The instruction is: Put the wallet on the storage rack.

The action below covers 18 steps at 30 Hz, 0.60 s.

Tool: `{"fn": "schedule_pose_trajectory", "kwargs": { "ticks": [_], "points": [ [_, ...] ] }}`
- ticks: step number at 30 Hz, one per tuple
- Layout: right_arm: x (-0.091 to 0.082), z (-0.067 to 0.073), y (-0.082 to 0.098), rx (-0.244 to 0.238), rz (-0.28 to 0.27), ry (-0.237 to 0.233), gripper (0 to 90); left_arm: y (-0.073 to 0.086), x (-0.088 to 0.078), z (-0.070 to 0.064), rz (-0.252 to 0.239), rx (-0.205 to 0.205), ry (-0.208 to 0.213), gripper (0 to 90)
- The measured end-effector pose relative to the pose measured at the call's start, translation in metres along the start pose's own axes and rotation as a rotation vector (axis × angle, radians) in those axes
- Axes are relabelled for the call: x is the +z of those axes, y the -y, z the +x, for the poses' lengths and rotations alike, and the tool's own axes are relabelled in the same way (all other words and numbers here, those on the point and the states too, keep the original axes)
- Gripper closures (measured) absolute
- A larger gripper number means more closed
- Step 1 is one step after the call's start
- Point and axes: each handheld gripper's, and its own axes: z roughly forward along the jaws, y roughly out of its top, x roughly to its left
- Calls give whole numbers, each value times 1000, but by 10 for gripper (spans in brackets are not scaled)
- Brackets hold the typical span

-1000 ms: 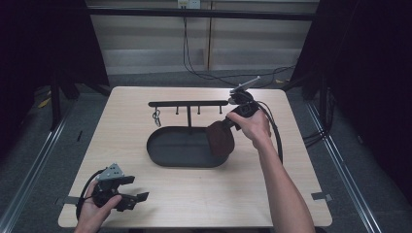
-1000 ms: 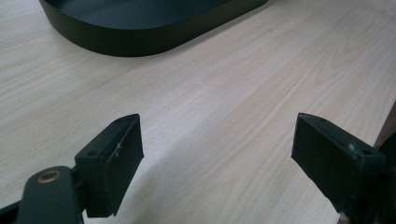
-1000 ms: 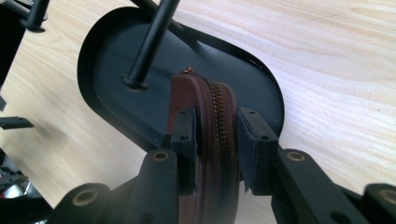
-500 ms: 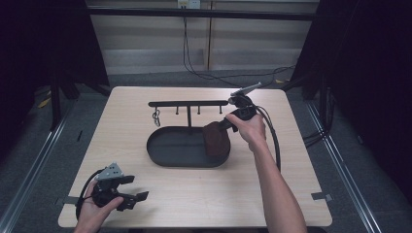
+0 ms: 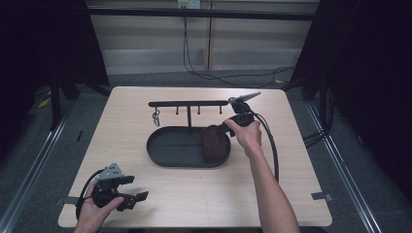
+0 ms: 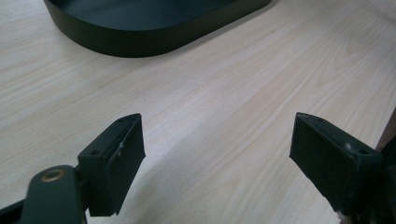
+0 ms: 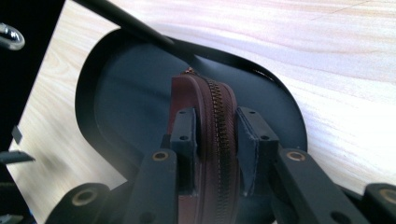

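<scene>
bench [image 5: 194, 194]: carries black oval tray [image 5: 175, 148] and hook rack [image 5: 188, 103]
pouch [image 5: 214, 141]: brown, zipped, held on edge over the tray's right end; touching the floor or not, can't tell
right tongs [image 7: 215, 140]: clenched on pouch
left tongs [image 6: 217, 154]: released, idle near bench front edge
left to do: judged set-down and release
unclear: small item on rack [image 5: 156, 117]

A pale wooden table [image 5: 145, 194] filled the middle of the frame; a black oval tray [image 5: 170, 148] sat at its centre, a hook rack [image 5: 187, 104] just above.
</scene>
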Motion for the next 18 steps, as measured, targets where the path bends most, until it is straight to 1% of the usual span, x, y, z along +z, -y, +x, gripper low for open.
{"fn": "schedule_pose_trajectory", "kwargs": {
  "ticks": [4,6,7,8,10,11,12,13,14,18],
  "points": [
    [4,-1,3,-1,-6,4,698,0,1,0,1,-1,1,178],
    [6,-2,4,1,-13,-10,697,0,1,-1,2,-1,0,178],
    [6,-3,4,0,-18,-8,696,0,1,-1,4,1,0,179],
    [9,-4,5,4,-21,-20,696,0,0,-1,1,2,-1,189],
    [9,-6,6,6,-26,-24,696,-1,-2,-2,-17,14,-10,202],
    [10,-7,6,10,-30,-33,695,-1,-2,-2,-16,18,-7,203],
    [10,-8,7,11,-35,-35,694,-1,-2,-2,-13,13,-1,204],
    [12,-10,8,21,-39,-35,691,-1,-3,-2,-20,16,-9,204],
    [12,-11,8,23,-43,-36,689,-1,-2,-2,-20,16,-6,204],
    [15,-11,7,25,-42,-39,680,-1,-2,-2,-16,17,-8,204]
  ]
}}
